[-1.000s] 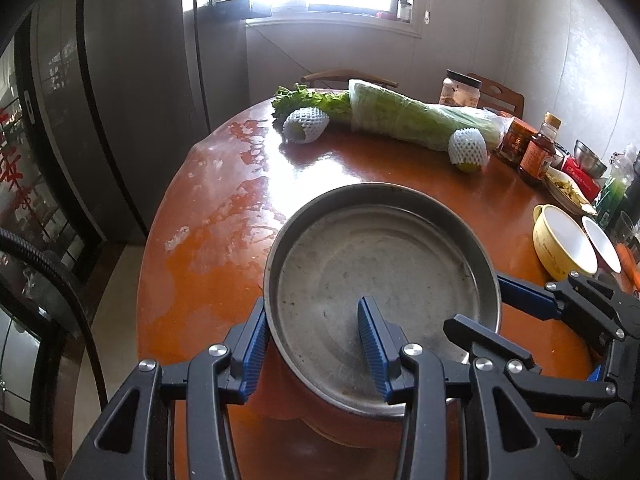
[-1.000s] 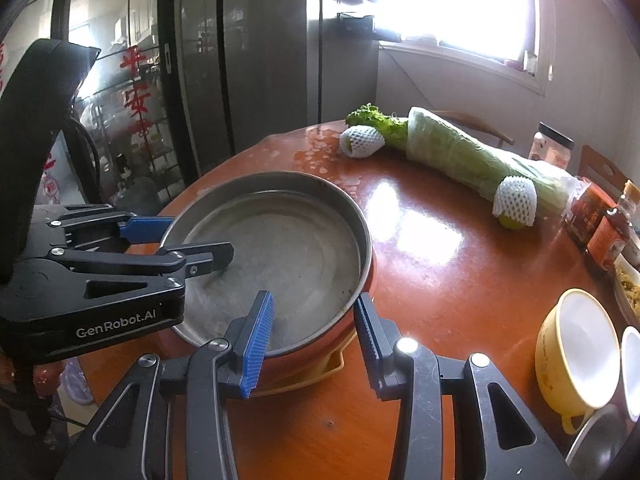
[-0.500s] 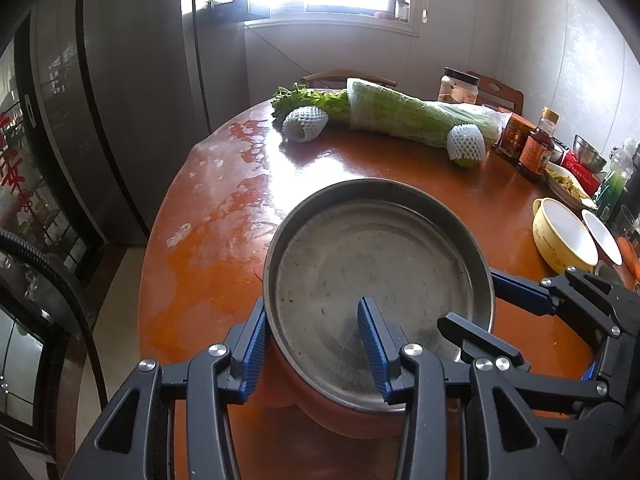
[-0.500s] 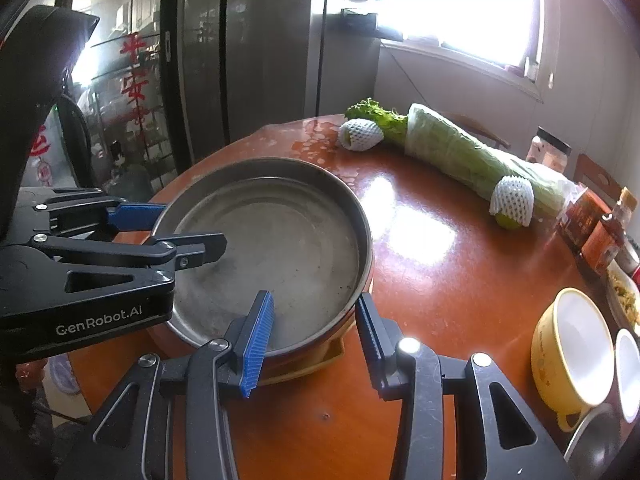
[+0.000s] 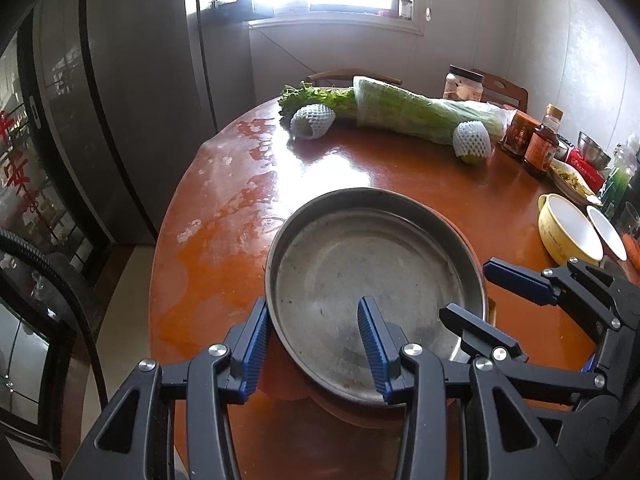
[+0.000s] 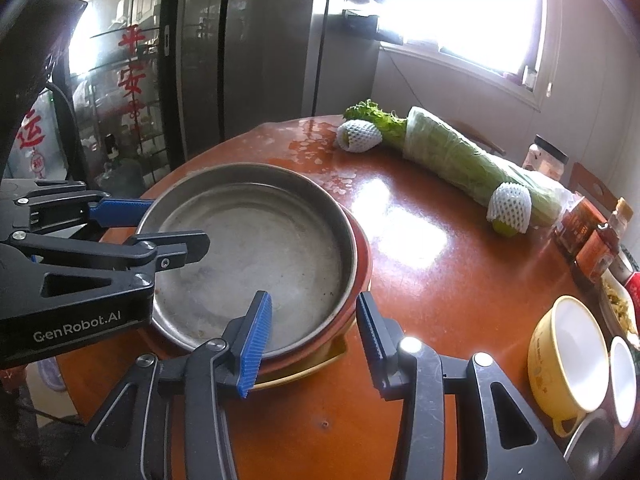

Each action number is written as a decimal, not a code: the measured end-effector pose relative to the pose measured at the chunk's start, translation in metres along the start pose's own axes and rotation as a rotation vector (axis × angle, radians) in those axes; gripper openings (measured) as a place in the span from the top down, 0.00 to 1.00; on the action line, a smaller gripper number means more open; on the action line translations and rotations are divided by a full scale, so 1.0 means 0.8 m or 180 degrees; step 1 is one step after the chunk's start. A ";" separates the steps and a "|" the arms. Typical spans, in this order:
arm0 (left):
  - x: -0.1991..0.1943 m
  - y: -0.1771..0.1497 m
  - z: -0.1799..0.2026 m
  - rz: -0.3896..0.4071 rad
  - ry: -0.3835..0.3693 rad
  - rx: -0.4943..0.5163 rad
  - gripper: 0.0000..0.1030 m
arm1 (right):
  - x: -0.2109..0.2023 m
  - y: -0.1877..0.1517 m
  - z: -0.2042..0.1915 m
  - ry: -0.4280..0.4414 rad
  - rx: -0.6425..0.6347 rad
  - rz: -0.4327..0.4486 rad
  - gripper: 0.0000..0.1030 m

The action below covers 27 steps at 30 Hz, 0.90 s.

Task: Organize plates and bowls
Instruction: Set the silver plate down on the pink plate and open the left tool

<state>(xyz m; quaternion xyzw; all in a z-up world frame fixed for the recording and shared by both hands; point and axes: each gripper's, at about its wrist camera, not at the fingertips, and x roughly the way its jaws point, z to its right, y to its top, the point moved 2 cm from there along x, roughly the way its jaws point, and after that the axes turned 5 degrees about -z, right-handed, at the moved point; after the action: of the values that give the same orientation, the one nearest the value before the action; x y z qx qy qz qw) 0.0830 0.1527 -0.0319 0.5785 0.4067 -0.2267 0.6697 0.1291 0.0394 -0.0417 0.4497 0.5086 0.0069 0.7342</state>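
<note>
A wide steel pan [image 5: 372,280] [image 6: 256,248] sits nested in an orange bowl [image 5: 288,384] [image 6: 362,256], with a yellow dish [image 6: 332,356] under them, near the table's front left edge. My left gripper [image 5: 312,302] [image 6: 178,222] straddles the near rim, one pad outside on the bowl and one inside the pan, shut on the stack. My right gripper [image 6: 313,298] [image 5: 464,289] straddles the rim on the other side the same way. A yellow bowl [image 5: 568,232] [image 6: 568,356] and a small white bowl [image 5: 608,232] [image 6: 622,380] stand at the right.
The round orange-brown table [image 5: 400,168] carries a wrapped cabbage [image 5: 420,116], two net-wrapped fruits [image 5: 312,122], and sauce bottles and jars [image 5: 540,144] at the far right. A steel bowl [image 6: 588,448] shows at the lower right. A dark glass-fronted cabinet [image 5: 120,120] stands close on the left.
The right gripper has turned slightly, so its view has shifted a little. Both grippers still straddle the pan's rim and the stack stays where it was.
</note>
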 end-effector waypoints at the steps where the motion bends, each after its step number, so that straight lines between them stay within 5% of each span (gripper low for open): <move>1: 0.000 0.000 -0.001 -0.0008 -0.0007 -0.0003 0.57 | -0.001 0.000 0.000 -0.0001 0.0002 0.0004 0.56; 11: -0.002 -0.001 -0.005 -0.0033 -0.0088 -0.0063 0.57 | -0.008 -0.001 0.003 0.0039 0.0061 0.0019 0.56; 27: -0.033 0.002 -0.002 0.0147 -0.0069 -0.0049 0.42 | -0.029 -0.004 0.011 0.0020 0.0155 0.0043 0.49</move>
<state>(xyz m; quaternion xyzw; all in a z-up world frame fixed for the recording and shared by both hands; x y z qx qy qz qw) 0.0688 0.1499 -0.0094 0.5800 0.3877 -0.2143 0.6836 0.1233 0.0210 -0.0259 0.4709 0.5078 0.0009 0.7214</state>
